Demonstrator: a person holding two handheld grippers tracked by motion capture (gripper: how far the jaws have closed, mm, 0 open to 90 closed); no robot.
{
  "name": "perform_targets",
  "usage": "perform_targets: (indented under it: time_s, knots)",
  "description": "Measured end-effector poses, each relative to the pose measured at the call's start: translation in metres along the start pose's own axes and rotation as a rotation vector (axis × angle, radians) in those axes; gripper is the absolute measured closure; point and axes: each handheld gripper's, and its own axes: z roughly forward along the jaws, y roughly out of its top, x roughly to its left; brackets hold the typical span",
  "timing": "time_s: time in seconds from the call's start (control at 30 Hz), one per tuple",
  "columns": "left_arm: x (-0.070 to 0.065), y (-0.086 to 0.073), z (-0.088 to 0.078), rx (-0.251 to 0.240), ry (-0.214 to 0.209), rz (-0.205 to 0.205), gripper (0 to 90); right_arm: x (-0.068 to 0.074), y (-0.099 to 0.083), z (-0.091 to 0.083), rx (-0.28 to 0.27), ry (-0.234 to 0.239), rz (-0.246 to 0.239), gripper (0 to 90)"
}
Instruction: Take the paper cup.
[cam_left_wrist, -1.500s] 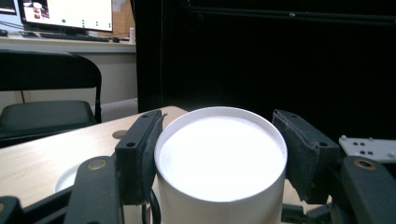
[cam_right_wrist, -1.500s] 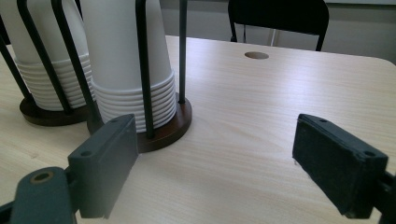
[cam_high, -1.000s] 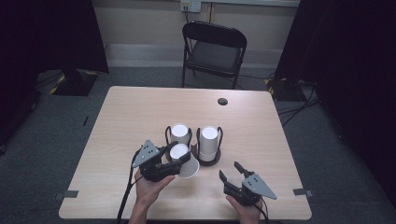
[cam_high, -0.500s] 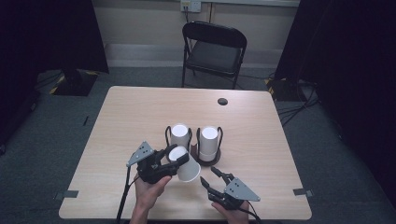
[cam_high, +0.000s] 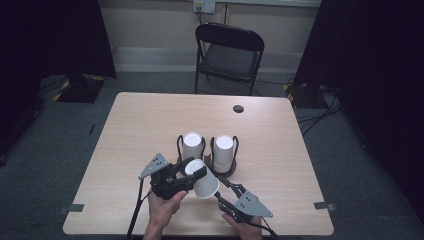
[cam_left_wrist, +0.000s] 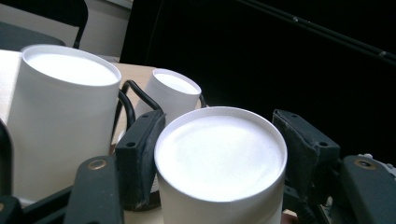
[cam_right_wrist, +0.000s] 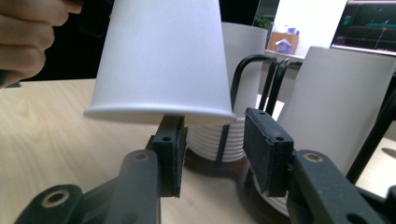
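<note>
The left gripper pinches an upturned white paper cup near its base, lifted off the table. The right gripper, at the cup's four o'clock, has been closing its jaws beneath the rim, still apart. Two cup stacks in black holders stand at twelve o'clock.

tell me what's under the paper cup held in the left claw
Under the paper cup sit the right claw pads, open, just been closing. Its inside is hidden.
</note>
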Motion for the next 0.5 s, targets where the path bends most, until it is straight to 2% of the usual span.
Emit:
perform_targets:
  time_s: [0.03, 0.13, 0.43, 0.5]
  knots:
    - [-0.001, -0.001, 0.001, -0.006, -0.016, -0.016, 35.5, -0.001, -0.001, 0.003, -0.006, -0.006, -0.007, 60.1]
    - [-0.003, -0.002, 0.003, -0.001, -0.004, -0.019, 35.5, -0.002, -0.001, 0.005, -0.012, -0.001, -0.009, 61.4]
    - [-0.009, -0.005, 0.012, 0.014, -0.026, -0.050, 35.5, -0.003, 0.001, 0.011, -0.061, 0.004, -0.010, 66.7]
    - [-0.010, -0.006, 0.013, 0.015, -0.024, -0.046, 35.4, -0.004, 0.000, 0.012, -0.064, 0.000, -0.006, 67.3]
